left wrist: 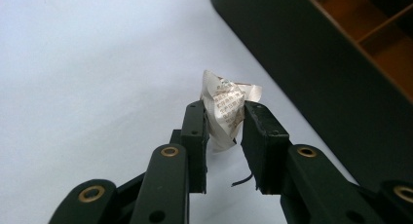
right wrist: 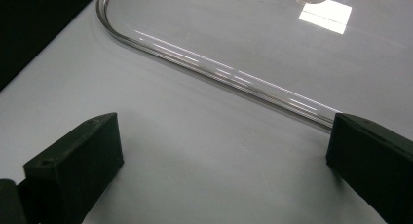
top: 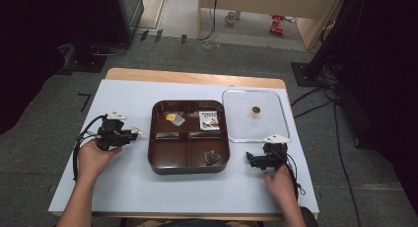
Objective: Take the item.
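1. High view — the left tool (top: 135,133) sits on the counter (top: 128,187) just left of the dark brown tray (top: 154,158), holding a small white packet (top: 139,132) at its tip. The right tool (top: 252,160) rests near the front edge of the clear lid (top: 283,118), well apart from the tray. The tray's back compartments hold a yellow-marked sachet (top: 173,118) and a printed card packet (top: 209,120); a dark crumpled item (top: 213,157) lies in the front right compartment.

2. Left gripper view — the left tool (left wrist: 224,124) is clamped on the crumpled packet (left wrist: 226,104), its jaws pinching the lower part, with the tray wall (left wrist: 311,63) just beside it. To do this well, I would lift the packet clear of the wall before crossing over, then release low inside a compartment. Small reddish print covers the packet — too fine to read.

3. Right gripper view — the right tool (right wrist: 219,160) stands with jaws wide apart and nothing between them, facing the lid rim (right wrist: 219,73). No writing here.
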A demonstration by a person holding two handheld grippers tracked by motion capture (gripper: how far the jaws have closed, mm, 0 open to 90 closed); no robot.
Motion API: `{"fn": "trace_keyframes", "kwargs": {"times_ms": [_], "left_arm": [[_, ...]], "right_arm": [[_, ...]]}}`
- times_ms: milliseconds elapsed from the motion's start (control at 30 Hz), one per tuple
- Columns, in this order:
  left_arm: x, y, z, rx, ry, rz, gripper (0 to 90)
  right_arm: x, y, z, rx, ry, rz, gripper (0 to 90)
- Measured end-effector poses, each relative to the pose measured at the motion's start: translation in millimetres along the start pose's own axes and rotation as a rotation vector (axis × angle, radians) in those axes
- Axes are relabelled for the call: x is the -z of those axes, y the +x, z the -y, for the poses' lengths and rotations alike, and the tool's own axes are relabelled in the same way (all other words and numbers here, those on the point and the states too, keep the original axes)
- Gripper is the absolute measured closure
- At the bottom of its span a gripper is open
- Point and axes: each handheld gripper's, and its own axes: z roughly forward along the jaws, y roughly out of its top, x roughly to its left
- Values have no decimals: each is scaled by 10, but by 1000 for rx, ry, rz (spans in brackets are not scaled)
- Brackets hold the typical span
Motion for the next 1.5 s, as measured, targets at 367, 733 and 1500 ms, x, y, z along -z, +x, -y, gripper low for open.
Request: {"fn": "trace_keyframes", "kwargs": {"times_ms": [367,733,1500], "left_arm": [[-73,34,10,8,35,3,645],[23,22,7,-10,-16,-28,547],[365,132,199,12,-86,-89,498]], "right_arm": [[1,2,1,1,-2,2,0],[1,3,1,0,-1,2,0],[0,-4,-1,0,1,0,0]]}}
